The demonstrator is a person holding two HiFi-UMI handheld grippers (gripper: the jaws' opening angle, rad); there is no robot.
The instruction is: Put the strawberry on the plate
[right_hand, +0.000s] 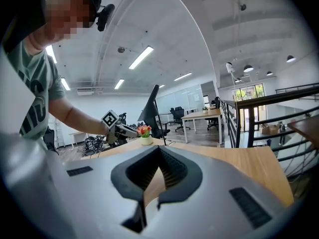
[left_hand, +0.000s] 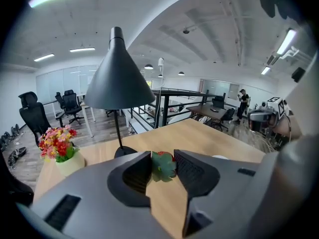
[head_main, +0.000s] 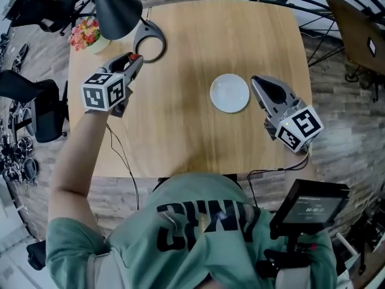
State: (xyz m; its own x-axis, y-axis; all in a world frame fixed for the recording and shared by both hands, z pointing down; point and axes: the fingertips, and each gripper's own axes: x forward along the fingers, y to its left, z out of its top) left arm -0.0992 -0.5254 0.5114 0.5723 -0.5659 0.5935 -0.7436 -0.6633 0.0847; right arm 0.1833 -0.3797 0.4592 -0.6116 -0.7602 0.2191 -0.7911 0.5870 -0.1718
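Observation:
A red strawberry (left_hand: 163, 165) with green leaves sits clamped between the jaws of my left gripper (left_hand: 163, 166), lifted above the wooden table. In the head view that gripper (head_main: 133, 59) is over the table's left part, near the lamp base, with the strawberry (head_main: 135, 57) as a red speck at its tips. The small white plate (head_main: 229, 93) lies right of the table's middle and holds nothing. My right gripper (head_main: 257, 80) hovers just right of the plate, its jaws closed together with nothing between them; its own view shows the tips (right_hand: 158, 152) touching.
A dark desk lamp (head_main: 117, 8) with a ring base (head_main: 150, 40) stands at the table's far left. A pot of red and yellow flowers (head_main: 85, 33) sits at the far left corner. Office chairs and a railing surround the wooden table (head_main: 180, 131).

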